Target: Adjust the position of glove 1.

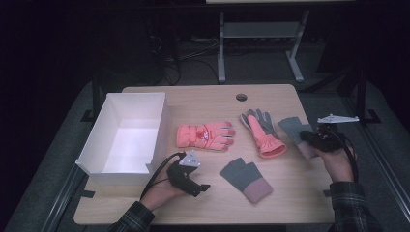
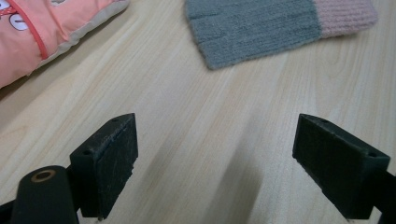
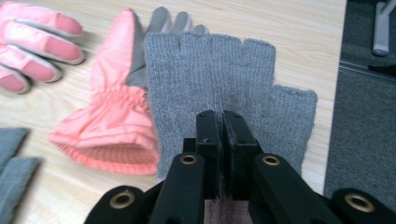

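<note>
Nearest me, my left tongs [image 1: 203,187] rest low over the bench [image 1: 290,203] with jaws wide and bare, just left of a grey knit glove [image 1: 245,179]. Farther right, my right tongs [image 3: 222,133] are clamped on the second grey glove [image 3: 224,79], beside the pink ski glove [image 3: 116,121].

Both sleeves [image 1: 355,203] are dark plaid. Each black claw [image 1: 189,180] trails a black cable, carries a grey 3-cornered plate [image 1: 338,118] and shows brass-ringed holes [image 3: 188,159].
</note>
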`<state>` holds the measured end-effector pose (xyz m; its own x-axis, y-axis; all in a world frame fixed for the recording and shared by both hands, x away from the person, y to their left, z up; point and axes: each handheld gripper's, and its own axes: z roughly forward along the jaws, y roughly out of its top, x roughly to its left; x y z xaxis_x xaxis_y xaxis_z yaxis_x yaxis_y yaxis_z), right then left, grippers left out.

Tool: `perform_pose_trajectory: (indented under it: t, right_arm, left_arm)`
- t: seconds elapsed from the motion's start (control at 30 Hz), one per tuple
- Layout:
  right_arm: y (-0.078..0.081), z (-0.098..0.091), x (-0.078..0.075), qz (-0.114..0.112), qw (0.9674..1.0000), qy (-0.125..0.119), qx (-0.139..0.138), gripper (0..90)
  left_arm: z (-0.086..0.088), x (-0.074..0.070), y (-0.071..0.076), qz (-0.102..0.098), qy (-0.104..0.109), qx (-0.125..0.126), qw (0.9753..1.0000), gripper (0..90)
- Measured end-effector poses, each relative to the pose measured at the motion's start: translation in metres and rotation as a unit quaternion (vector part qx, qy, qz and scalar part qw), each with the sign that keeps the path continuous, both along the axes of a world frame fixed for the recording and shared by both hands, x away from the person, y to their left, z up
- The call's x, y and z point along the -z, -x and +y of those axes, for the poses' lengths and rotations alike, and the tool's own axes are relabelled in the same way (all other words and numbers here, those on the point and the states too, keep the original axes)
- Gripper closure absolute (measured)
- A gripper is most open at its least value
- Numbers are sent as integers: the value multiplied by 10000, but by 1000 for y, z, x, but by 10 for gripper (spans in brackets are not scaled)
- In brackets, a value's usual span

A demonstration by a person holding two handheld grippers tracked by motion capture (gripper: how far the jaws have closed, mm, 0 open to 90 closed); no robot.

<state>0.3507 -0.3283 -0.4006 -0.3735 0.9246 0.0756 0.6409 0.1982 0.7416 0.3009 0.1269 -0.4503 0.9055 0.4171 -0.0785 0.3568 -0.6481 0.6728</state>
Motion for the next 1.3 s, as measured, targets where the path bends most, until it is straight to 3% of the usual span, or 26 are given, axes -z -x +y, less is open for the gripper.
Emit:
perform_pose_trajectory:
  t: [0.37, 0.57, 0.87, 1.3]
  right_arm:
    - [25, 23, -12, -29, 9983, -315, -489, 860]
    - [34, 39, -13, 23, 9968, -326, -731, 860]
    - [51, 70, -9, 49, 9924, -347, -1183, 860]
    - [67, 116, 6, 339, 9846, -266, -1692, 860]
  left_arm:
    - [-1, 1, 1, -13, 74, 2, 10000, 137]
    - [-2, 2, 2, 11, 87, -2, 10000, 138]
    - [-2, 2, 2, 1, 32, 53, 10000, 138]
    - [-3, 2, 3, 5, 12, 96, 10000, 139]
